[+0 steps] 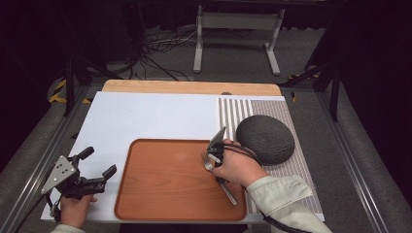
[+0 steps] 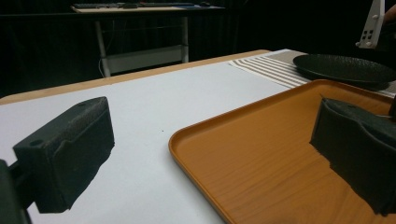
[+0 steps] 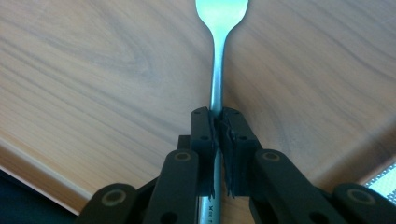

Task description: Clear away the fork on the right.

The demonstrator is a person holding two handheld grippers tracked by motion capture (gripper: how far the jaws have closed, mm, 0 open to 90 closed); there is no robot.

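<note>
Wooden and orange-brown, the tray (image 1: 165,184) is lying at the near edge of the tabletop, on a white sheet (image 1: 145,116) that is covering most of the table. The right gripper (image 3: 218,119) is reaching over the right edge of this tray, and its jaws are pressing closed on the handle of a metal fork (image 3: 217,56). The hold is near the middle of the handle, so the fork is probably staying balanced and is not tipping. The prongs are pointing toward the far side of the tray, above its wood surface; I cannot tell if they are touching it. The left gripper (image 1: 94,170) is waiting near the left edge of the tray, with jaws wide apart and nothing between them. It seems to be kept aside so the right hand (image 1: 235,167) is having free room. A dark round plate (image 1: 265,138) is sitting on the striped mat (image 1: 291,145) at the right edge, close to the fork, maybe as the place for it
</note>
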